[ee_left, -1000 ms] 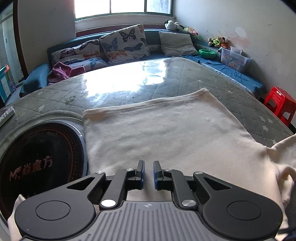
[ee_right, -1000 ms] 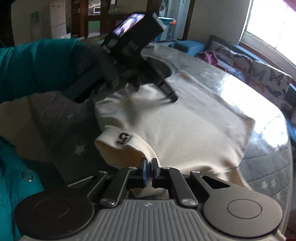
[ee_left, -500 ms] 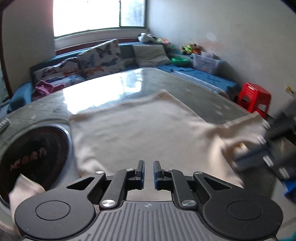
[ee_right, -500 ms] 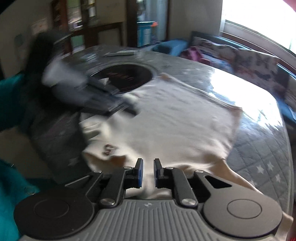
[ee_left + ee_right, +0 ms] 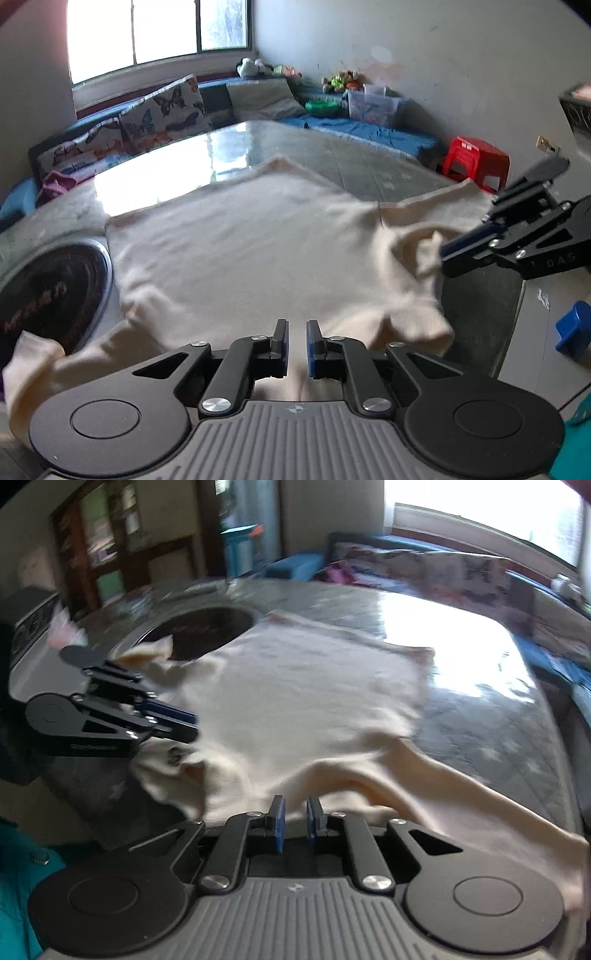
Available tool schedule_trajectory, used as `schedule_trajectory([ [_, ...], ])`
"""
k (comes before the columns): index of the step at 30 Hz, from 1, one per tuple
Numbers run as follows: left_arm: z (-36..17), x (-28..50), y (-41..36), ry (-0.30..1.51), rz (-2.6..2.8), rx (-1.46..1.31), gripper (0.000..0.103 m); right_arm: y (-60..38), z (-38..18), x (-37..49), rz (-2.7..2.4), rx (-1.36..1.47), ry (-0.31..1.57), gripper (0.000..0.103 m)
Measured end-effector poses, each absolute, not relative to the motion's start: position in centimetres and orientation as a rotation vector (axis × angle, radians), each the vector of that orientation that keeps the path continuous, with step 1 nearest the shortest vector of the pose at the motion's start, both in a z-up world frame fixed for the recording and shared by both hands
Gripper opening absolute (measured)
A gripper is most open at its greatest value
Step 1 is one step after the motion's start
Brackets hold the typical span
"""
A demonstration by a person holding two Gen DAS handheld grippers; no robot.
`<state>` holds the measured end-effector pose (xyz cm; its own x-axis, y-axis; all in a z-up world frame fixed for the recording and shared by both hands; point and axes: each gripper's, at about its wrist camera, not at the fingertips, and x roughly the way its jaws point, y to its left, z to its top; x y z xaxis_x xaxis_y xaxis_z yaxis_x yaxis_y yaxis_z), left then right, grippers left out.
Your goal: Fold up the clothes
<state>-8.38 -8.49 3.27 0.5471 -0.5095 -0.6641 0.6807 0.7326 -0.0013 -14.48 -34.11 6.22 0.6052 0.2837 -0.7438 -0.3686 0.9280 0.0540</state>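
Broad round table (image 5: pixel 369 162), covered with a grey quilted, star-printed cloth under a glossy sheet, glaring white toward the far edge below the window. Cream long-sleeved top (image 5: pixel 258 243) spread flat across the near half of the table, hem toward the far edge, collar end at the near edge. Round dark inset plate (image 5: pixel 44 295) with a metal rim and reddish lettering, sunk in the table at the left edge of the left wrist view, touching the top's side. One sleeve (image 5: pixel 33 365) draped over the plate's near rim, cuff crumpled; other sleeve (image 5: pixel 480 805) trailing along the near edge to the right in the right wrist view. Small dark logo (image 5: pixel 173 754) on a rumpled flap of fabric near the collar, just beside the left tool's tips.

Bench sofa (image 5: pixel 369 129) in blue along two walls behind the table, with butterfly-print cushions (image 5: pixel 162 110), a plain grey cushion (image 5: pixel 258 98), soft toys and a clear storage box (image 5: pixel 373 105). Red plastic stool (image 5: pixel 476 158) beyond the table's right edge; small blue object (image 5: pixel 574 330) on the floor, too blurred to name.

Left gripper (image 5: pixel 295 345) low over the collar end at the near edge, jaws a narrow gap apart, cloth visible beneath but nothing pinched. Right gripper (image 5: pixel 295 821) at the near edge over the shoulder and sleeve seam, jaws likewise slightly parted, not clamped on fabric. Teal sleeve (image 5: pixel 14 886) at the lower left corner of the right wrist view.
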Motion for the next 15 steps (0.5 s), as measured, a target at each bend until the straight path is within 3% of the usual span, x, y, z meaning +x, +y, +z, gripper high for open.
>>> schedule_trajectory([
  [9,3.9,-8.5,-13.0,0.657,-0.823,0.277,0.011,-43.0,5.0,-16.9,0.005,0.06,0.84,0.011],
  [15,3.3,-9.6,-16.8,0.659,-0.924,0.312,0.011,-48.1,4.4,-18.4,-0.217,0.112,0.807,0.018],
])
